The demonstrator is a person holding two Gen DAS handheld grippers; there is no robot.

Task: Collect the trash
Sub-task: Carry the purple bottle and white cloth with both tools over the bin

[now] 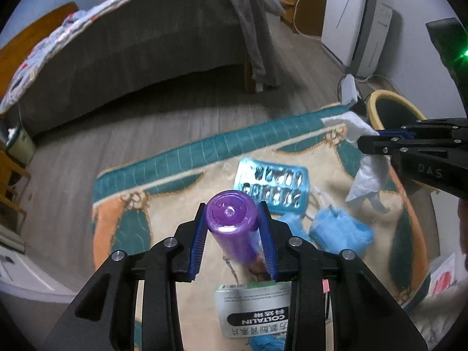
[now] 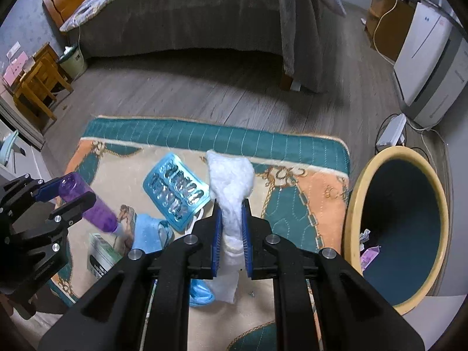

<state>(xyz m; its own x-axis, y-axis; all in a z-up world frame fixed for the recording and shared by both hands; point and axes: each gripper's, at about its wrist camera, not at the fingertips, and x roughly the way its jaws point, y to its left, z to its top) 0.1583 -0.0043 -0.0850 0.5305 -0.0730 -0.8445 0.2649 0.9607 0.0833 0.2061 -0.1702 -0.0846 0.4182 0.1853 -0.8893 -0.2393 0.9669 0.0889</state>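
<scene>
The purple bottle (image 1: 232,228) sits clamped between the blue fingers (image 1: 199,242) of the left gripper (image 1: 232,219), held above the patterned rug (image 1: 175,204), while the right gripper (image 2: 231,222) has its fingers squeezed on a crumpled white tissue (image 2: 229,181) just beside the yellow-rimmed bin (image 2: 354,204). Down on the rug lie a blue blister pack (image 2: 175,190), crumpled blue masks (image 1: 339,231) and a medicine box (image 1: 251,313), with the bed (image 2: 190,14) beyond on the wooden floor (image 2: 204,96)

"COLTALIN" upside down on medicine box (image 1: 254,311); "DAS" embossed on right gripper (image 1: 369,142) body
</scene>
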